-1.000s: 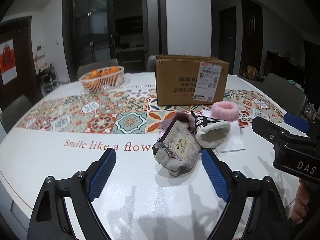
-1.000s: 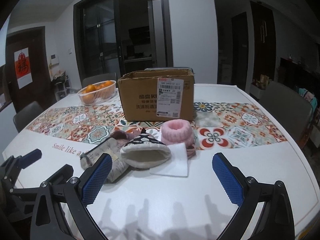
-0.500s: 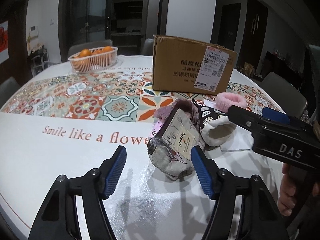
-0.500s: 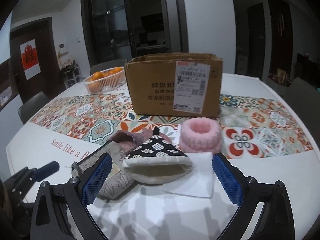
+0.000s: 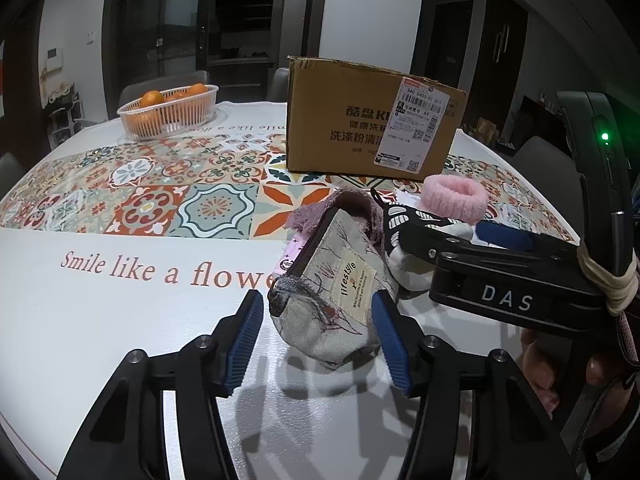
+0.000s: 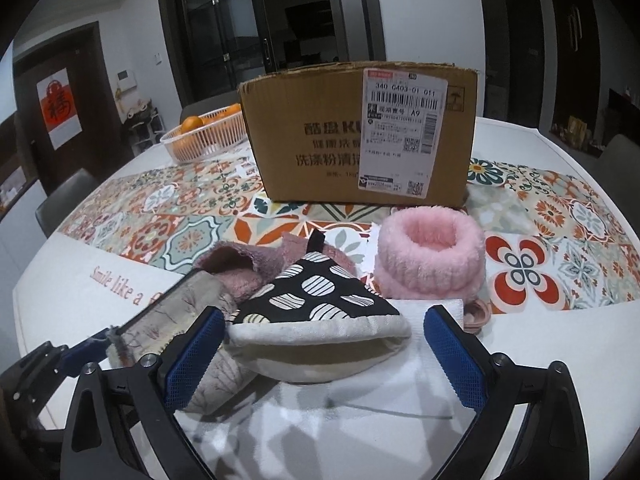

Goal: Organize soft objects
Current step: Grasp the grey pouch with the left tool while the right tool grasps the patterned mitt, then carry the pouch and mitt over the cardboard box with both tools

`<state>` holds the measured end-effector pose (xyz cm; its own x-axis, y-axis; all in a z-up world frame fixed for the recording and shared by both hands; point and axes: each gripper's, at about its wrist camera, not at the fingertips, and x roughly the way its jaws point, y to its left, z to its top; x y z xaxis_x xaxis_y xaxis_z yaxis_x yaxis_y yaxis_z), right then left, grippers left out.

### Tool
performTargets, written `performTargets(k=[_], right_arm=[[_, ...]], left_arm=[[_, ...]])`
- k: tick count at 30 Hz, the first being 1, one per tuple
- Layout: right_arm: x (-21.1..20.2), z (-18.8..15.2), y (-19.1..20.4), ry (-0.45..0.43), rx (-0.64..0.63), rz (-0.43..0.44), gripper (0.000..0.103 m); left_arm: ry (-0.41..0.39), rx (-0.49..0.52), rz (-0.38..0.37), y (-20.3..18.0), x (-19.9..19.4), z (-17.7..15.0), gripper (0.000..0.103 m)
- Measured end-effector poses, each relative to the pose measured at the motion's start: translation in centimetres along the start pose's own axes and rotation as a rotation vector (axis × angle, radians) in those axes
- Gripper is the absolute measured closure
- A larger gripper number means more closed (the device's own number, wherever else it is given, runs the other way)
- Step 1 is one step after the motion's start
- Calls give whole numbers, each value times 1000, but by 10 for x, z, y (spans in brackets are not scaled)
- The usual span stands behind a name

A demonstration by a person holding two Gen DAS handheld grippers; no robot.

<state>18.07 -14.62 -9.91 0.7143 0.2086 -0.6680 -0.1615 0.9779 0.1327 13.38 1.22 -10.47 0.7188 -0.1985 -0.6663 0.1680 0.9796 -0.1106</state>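
Observation:
A grey fabric pouch (image 5: 332,300) with a "lifestyle" label lies on the table. My left gripper (image 5: 316,340) is open, its blue pads on either side of the pouch's near end. Beside it lie a mauve towel (image 5: 352,208), a black-and-white spotted oven mitt (image 6: 316,320), a pink fluffy band (image 6: 430,258) and a white cloth (image 6: 436,312). My right gripper (image 6: 320,356) is open around the mitt's near edge. The pouch also shows in the right wrist view (image 6: 192,320).
An open cardboard box (image 6: 360,140) stands behind the pile on the patterned runner (image 5: 168,196). A white basket of oranges (image 5: 168,110) sits at the far left. Chairs surround the table (image 5: 100,320).
Both grippers moved forward and down to the pile. The left gripper's jaws narrowed around the pouch. The right gripper now straddles the mitt.

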Motion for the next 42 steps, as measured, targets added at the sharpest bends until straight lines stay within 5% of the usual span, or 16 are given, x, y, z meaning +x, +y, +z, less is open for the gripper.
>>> performTargets(k=[11,25,42], right_arm=[[2,-3,2,-4,-12,20,30],[2,-6,-1,-7,-9,2,80],[-42,-4,-8,-99,66,9,87]], left_arm=[[10,-3,-12,-2,3,-3,69],[-31,10,-8,-4,-1,-5,91],[-185,45,3,-19,-47,8,92]])
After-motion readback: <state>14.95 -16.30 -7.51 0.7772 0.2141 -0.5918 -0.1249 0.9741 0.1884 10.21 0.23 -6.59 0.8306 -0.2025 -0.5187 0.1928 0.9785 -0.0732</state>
